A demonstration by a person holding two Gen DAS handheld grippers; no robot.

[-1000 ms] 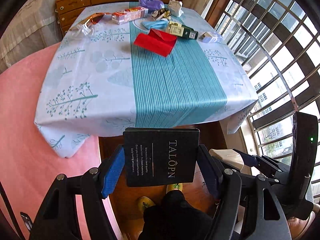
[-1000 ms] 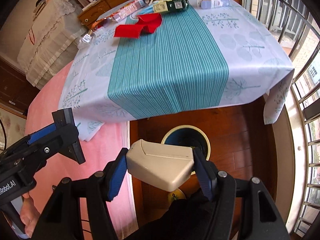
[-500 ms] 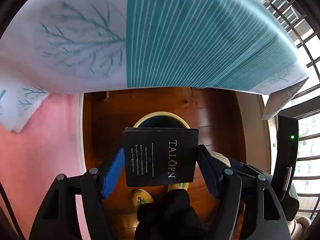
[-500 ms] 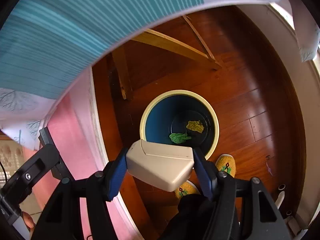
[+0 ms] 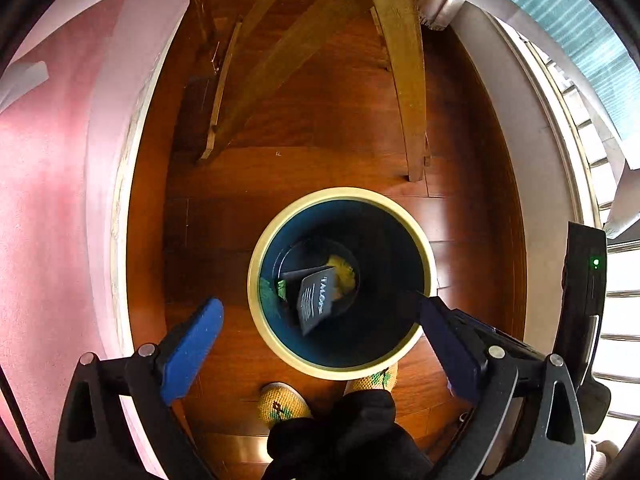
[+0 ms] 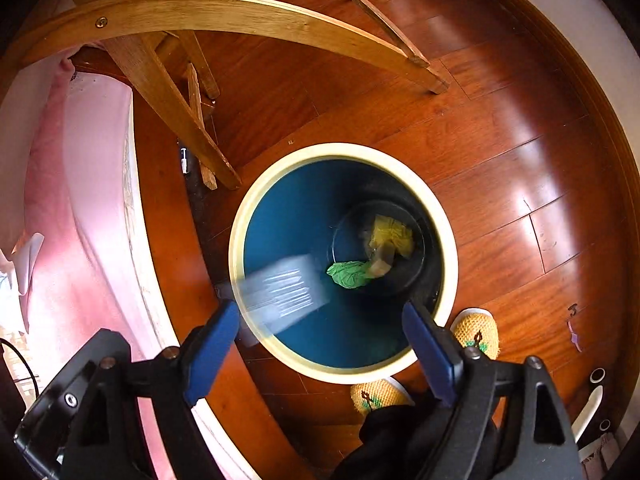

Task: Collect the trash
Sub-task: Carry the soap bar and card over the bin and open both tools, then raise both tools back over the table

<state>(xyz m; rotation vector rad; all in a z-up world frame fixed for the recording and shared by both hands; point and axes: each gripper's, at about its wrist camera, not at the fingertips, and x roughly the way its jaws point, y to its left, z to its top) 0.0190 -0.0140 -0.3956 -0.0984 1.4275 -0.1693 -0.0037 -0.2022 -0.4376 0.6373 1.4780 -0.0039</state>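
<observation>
A round bin (image 5: 416, 220) with a cream rim and blue inside stands on the wooden floor under both grippers. My left gripper (image 5: 318, 306) hangs above it, jaws opening, nothing between the pads. The black lettered box (image 5: 314, 300) lies tilted inside the bin beside yellow trash (image 5: 344, 274). My right gripper (image 6: 320, 312) is over the bin (image 6: 256, 200) too, jaws opening and empty. A blurred flat box (image 6: 284, 292) is falling at the bin's left rim. At the bottom lie green trash (image 6: 348, 274), yellow trash (image 6: 390, 234) and a beige piece (image 6: 380, 266).
Wooden table legs (image 5: 404, 80) and braces (image 6: 180, 112) stand just beyond the bin. A pink floor covering (image 5: 48, 200) lies to the left. The person's feet in yellow knitted slippers (image 6: 478, 330) are at the bin's near edge. The window wall (image 5: 560, 160) is at the right.
Both grippers came down from above the tabletop to just over the bin. Both opened: the black box left the left gripper and the beige box left the right one.
</observation>
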